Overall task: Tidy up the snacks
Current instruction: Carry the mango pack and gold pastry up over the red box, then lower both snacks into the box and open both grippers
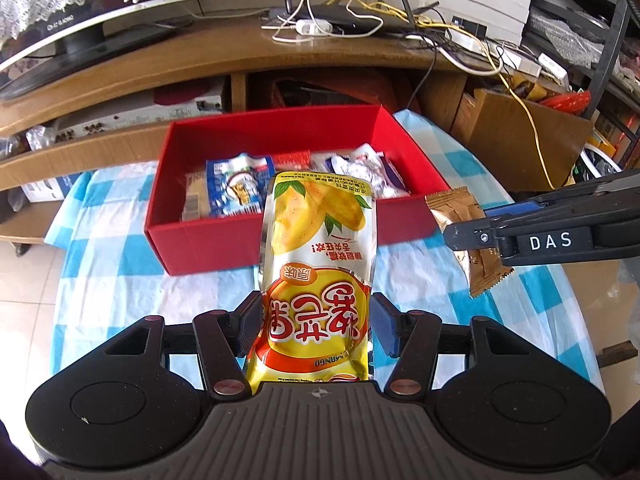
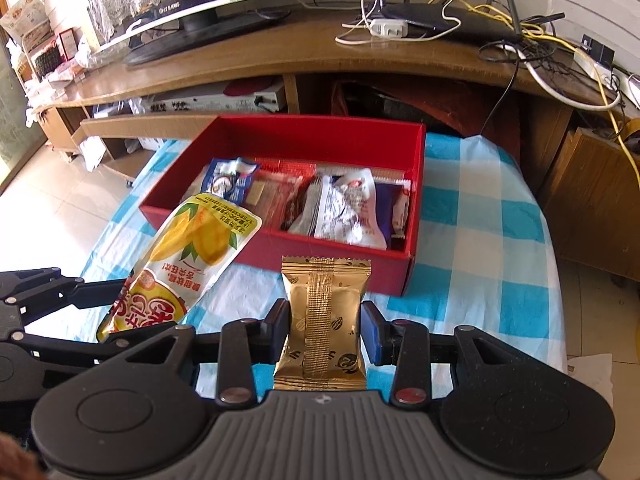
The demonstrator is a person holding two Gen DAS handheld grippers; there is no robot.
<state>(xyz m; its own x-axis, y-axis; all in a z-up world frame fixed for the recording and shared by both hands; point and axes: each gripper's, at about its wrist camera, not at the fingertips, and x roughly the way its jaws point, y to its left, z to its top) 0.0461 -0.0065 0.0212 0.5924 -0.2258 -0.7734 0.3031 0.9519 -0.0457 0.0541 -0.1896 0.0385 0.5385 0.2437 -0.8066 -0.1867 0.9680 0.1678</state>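
My left gripper (image 1: pixel 316 322) is shut on a yellow mango snack pouch (image 1: pixel 316 248), which stands up between the pads in front of the red box (image 1: pixel 200 236). The right gripper (image 2: pixel 325 324) is shut on a small gold snack packet (image 2: pixel 325 312), held upright just short of the box's near wall (image 2: pixel 340 264). In the right wrist view the mango pouch (image 2: pixel 188 256) leans at the left, over the box's near corner. The left wrist view shows the gold packet (image 1: pixel 466 236) at the right, pinched in the other gripper (image 1: pixel 480 236). Several wrapped snacks (image 2: pixel 340 208) lie in the box.
The box sits on a blue-and-white checked cloth (image 2: pixel 480 248) over a low table. Behind it runs a wooden TV bench (image 1: pixel 240 52) with a monitor (image 1: pixel 60 20), a router (image 1: pixel 340 16) and tangled cables. A cardboard box (image 1: pixel 516 136) stands on the right.
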